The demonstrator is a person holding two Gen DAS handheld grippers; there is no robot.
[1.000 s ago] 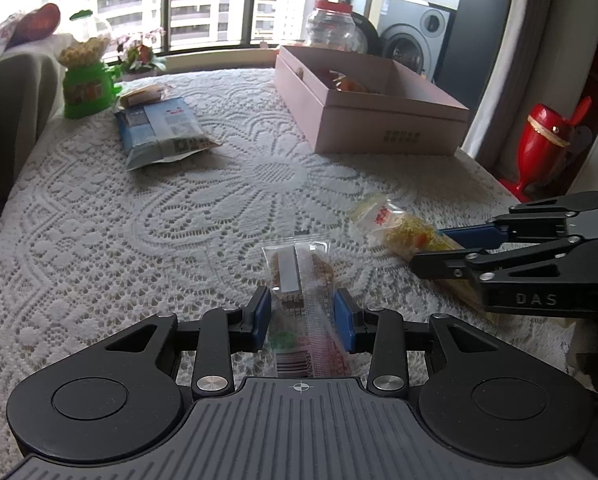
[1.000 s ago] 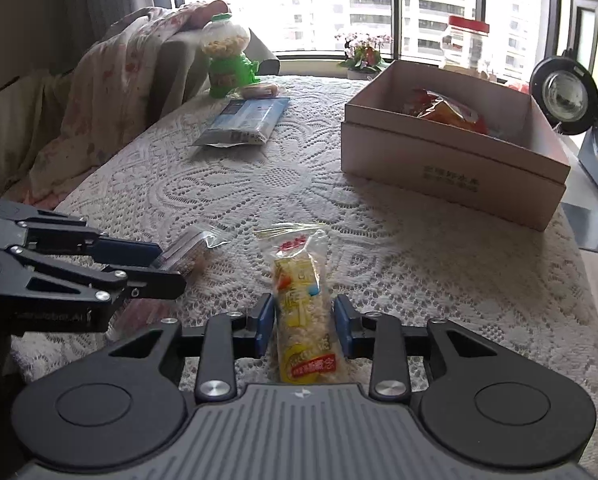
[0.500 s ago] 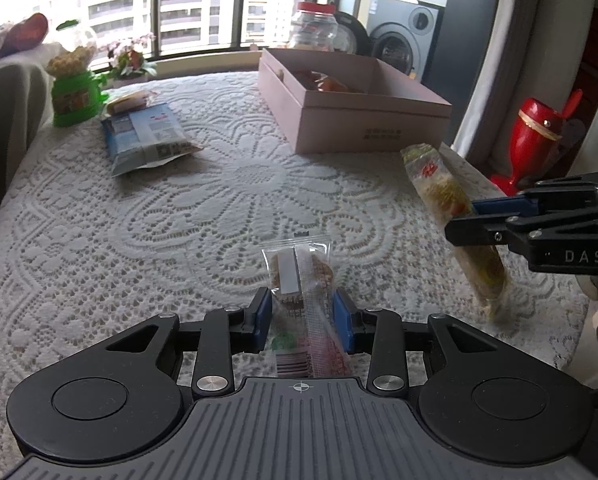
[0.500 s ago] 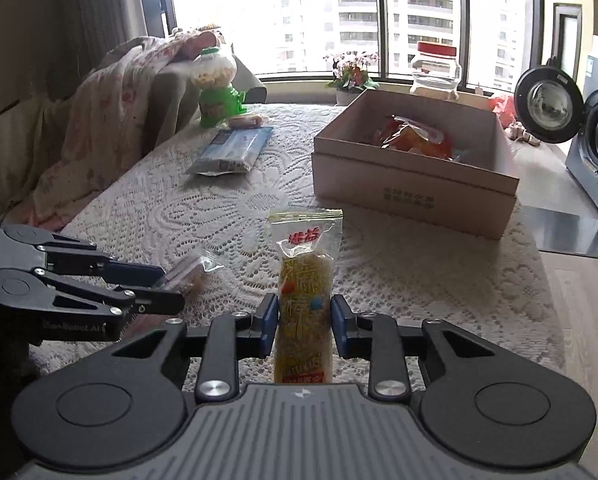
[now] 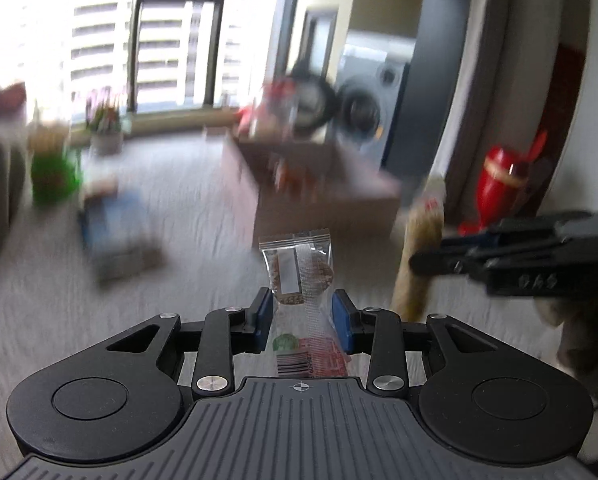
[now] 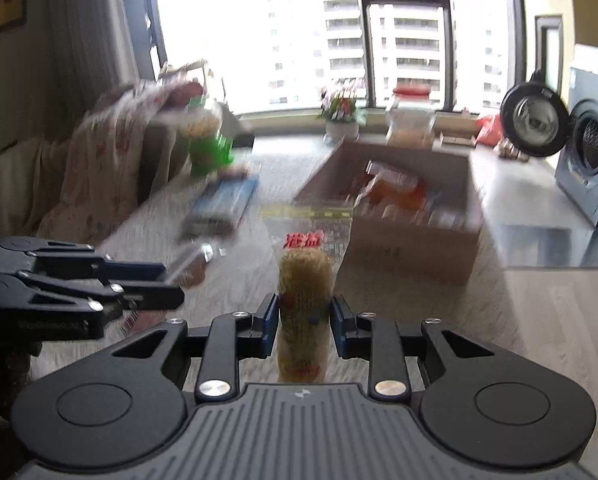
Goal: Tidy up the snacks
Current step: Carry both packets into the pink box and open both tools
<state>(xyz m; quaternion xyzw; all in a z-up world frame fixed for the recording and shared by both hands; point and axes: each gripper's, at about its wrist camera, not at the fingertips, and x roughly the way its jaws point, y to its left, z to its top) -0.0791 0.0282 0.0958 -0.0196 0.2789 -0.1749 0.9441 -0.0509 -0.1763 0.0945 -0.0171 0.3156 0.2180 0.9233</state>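
Both packets now lifted off the lace-covered worktop (image 5: 203, 240): left gripper (image 5: 302, 316) clamps clear-wrapped biscuit packet (image 5: 299, 268), right gripper (image 6: 304, 326) clamps yellow noodle-snack bag (image 6: 305, 280). Next: open pink cardboard box (image 6: 411, 248) at far edge.

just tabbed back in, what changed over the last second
Both packets left the tablecloth: the left gripper raised the clear cookie packet, the right gripper raised the yellow noodle packet. Both grips unchanged. The box and blue packet stayed put.
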